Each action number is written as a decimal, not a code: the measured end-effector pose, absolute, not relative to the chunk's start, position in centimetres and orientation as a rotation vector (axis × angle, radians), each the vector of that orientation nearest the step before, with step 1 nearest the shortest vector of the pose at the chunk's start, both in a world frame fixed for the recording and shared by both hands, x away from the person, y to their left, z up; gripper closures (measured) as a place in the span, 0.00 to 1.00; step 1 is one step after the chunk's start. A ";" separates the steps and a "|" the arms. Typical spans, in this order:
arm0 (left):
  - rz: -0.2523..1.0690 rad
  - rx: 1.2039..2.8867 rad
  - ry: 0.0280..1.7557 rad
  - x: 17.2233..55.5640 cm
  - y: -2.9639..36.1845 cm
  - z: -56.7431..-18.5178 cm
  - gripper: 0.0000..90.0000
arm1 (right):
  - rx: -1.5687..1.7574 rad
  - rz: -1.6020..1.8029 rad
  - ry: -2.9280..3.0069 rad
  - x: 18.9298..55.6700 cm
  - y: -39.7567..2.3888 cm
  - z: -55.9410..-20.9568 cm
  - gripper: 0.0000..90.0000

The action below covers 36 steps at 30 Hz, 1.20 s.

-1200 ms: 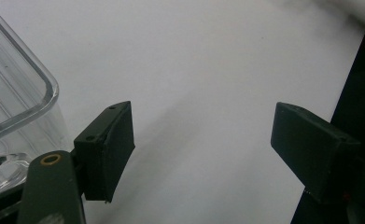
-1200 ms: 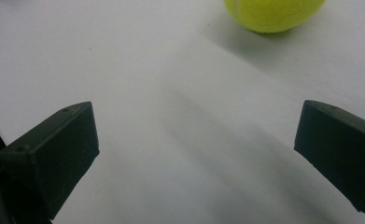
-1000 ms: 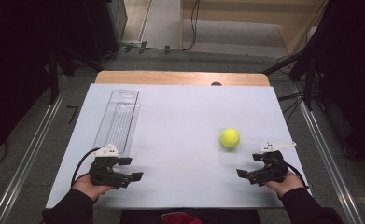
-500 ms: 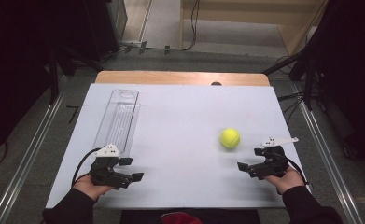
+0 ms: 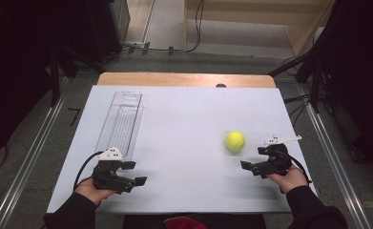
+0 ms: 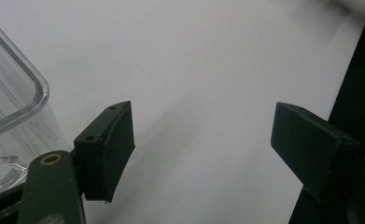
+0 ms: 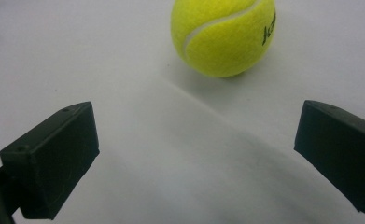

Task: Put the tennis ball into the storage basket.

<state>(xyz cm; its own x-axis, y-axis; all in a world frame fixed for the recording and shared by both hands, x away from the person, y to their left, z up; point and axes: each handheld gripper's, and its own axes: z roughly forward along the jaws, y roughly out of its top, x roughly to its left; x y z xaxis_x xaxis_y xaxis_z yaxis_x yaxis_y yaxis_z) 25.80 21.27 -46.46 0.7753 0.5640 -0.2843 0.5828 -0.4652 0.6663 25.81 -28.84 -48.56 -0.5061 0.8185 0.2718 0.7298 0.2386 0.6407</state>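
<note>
A yellow tennis ball (image 5: pixel 234 140) lies on the white table top (image 5: pixel 189 119), right of centre. My right gripper (image 5: pixel 252 158) sits just right of and nearer than the ball, open and holding nothing. In the right gripper view the ball (image 7: pixel 223 35) lies a short way beyond the open gripper (image 7: pixel 196 158), apart from both jaws. At the near left my left gripper (image 5: pixel 135 173) is open and holding nothing, resting by the near end of a long clear plastic container (image 5: pixel 120 121). In the left gripper view the container's rounded corner (image 6: pixel 7 107) is beside the left jaw of that gripper (image 6: pixel 203 149).
The white top covers a wooden table whose far edge (image 5: pixel 184 79) shows as a strip. Metal rails (image 5: pixel 26 167) run along both sides on the floor. Dark stands and cables crowd the far corners. The table's right edge (image 6: pixel 353 93) is close to the left gripper's right jaw.
My right gripper has moved forward, away from the person and closer to the ball. The left gripper, the ball and the container have not moved.
</note>
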 end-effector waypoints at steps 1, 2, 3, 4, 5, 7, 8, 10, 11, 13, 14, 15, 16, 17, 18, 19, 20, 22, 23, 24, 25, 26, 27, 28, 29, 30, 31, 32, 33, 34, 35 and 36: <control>-0.029 2.172 0.850 25.8 21.3 -46.5 0.25 | 1.495 1.122 2.378 25.9 -28.9 -48.5 0.00; -0.028 2.171 0.850 25.8 21.3 -46.4 0.25 | 1.497 1.127 2.378 26.1 -28.9 -48.4 0.00; -0.027 2.171 0.849 25.8 21.3 -46.4 0.25 | 1.497 1.127 2.378 26.1 -28.9 -48.4 0.00; -0.028 2.171 0.850 25.8 21.3 -46.4 0.25 | 1.496 1.133 2.378 26.1 -28.9 -48.3 0.00; -0.029 2.170 0.850 25.8 21.3 -46.5 0.25 | 1.498 1.134 2.379 26.2 -29.0 -48.3 0.00; -0.030 2.174 0.849 25.8 21.3 -46.5 0.25 | 1.502 1.132 2.384 26.4 -28.9 -48.3 0.00; -0.029 2.175 0.850 25.8 21.3 -46.4 0.25 | 1.499 1.130 2.386 26.4 -28.9 -48.3 0.00; -0.028 2.173 0.849 25.8 21.3 -46.4 0.25 | 1.498 1.127 2.385 26.6 -28.8 -48.2 0.00; -0.030 2.171 0.848 25.8 21.3 -46.5 0.25 | 1.502 1.133 2.377 26.8 -28.8 -48.0 0.00; -0.030 2.173 0.848 25.8 21.3 -46.5 0.25 | 1.493 1.134 2.376 26.9 -28.8 -47.8 0.00; -0.031 2.173 0.849 25.8 21.3 -46.5 0.25 | 1.492 1.134 2.375 27.0 -28.8 -47.7 0.00; -0.031 2.172 0.849 25.8 21.3 -46.5 0.25 | 1.492 1.135 2.376 27.1 -28.7 -47.6 0.00; -0.030 2.173 0.847 25.8 21.3 -46.5 0.25 | 1.492 1.135 2.376 27.1 -28.7 -47.6 0.00; -0.030 2.173 0.847 25.8 21.3 -46.5 0.25 | 1.481 1.136 2.380 27.3 -28.6 -47.4 0.00; -0.030 2.173 0.847 25.8 21.3 -46.5 0.25 | 1.479 1.134 2.380 27.3 -28.5 -47.3 0.00; -0.030 2.173 0.847 25.8 21.3 -46.5 0.25 | 1.479 1.134 2.380 27.3 -28.5 -47.3 0.00; -0.030 2.172 0.847 25.8 21.3 -46.5 0.25 | 1.474 1.131 2.381 27.4 -28.4 -47.2 0.00; -0.031 2.172 0.848 25.8 21.3 -46.5 0.25 | 1.461 1.129 2.381 27.6 -28.2 -46.8 0.00; -0.031 2.172 0.848 25.8 21.3 -46.5 0.25 | 1.455 1.127 2.380 27.6 -28.2 -46.7 0.00; -0.031 2.173 0.848 25.8 21.3 -46.5 0.25 | 1.451 1.131 2.378 27.7 -28.1 -46.6 0.00; -0.031 2.173 0.847 25.8 21.3 -46.5 0.25 | 1.448 1.132 2.378 27.8 -28.0 -46.3 0.00; -0.032 2.175 0.847 25.8 21.3 -46.5 0.25 | 1.444 1.131 2.378 27.9 -27.9 -46.2 0.00; -0.032 2.174 0.847 25.8 21.3 -46.5 0.25 | 1.436 1.124 2.378 28.0 -27.7 -46.0 0.00; -0.033 2.174 0.847 25.8 21.3 -46.5 0.25 | 1.420 1.106 2.378 28.1 -27.6 -45.8 0.00; -0.033 2.174 0.847 25.8 21.3 -46.5 0.25 | 1.408 1.090 2.377 28.2 -27.5 -45.7 0.00; -0.032 2.173 0.847 25.8 21.3 -46.5 0.25 | 1.408 1.090 2.377 28.2 -27.5 -45.7 0.00; -0.033 2.175 0.846 25.8 21.3 -46.5 0.25 | 1.406 1.089 2.375 28.4 -27.4 -45.6 0.00; -0.033 2.175 0.846 25.8 21.3 -46.5 0.25 | 1.413 1.090 2.375 28.5 -27.3 -45.5 0.00; -0.033 2.174 0.847 25.8 21.3 -46.5 0.25 | 1.408 1.095 2.377 28.7 -27.3 -45.4 0.00; -0.034 2.175 0.846 25.8 21.3 -46.5 0.25 | 1.405 1.096 2.379 28.9 -27.2 -45.4 0.00; -0.033 2.178 0.844 25.8 21.3 -46.5 0.25 | 1.406 1.096 2.379 29.1 -27.2 -45.3 0.00; -0.033 2.178 0.844 25.8 21.3 -46.5 0.25 | 1.407 1.100 2.375 29.2 -27.1 -45.2 0.00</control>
<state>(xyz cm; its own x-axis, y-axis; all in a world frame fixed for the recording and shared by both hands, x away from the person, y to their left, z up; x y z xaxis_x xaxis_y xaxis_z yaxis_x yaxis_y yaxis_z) 25.82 21.29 -46.47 0.7787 0.5600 -0.2828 0.5803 -0.4719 0.6637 29.17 -27.10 -45.23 -0.5405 0.8140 0.2129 0.6890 0.2830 0.6672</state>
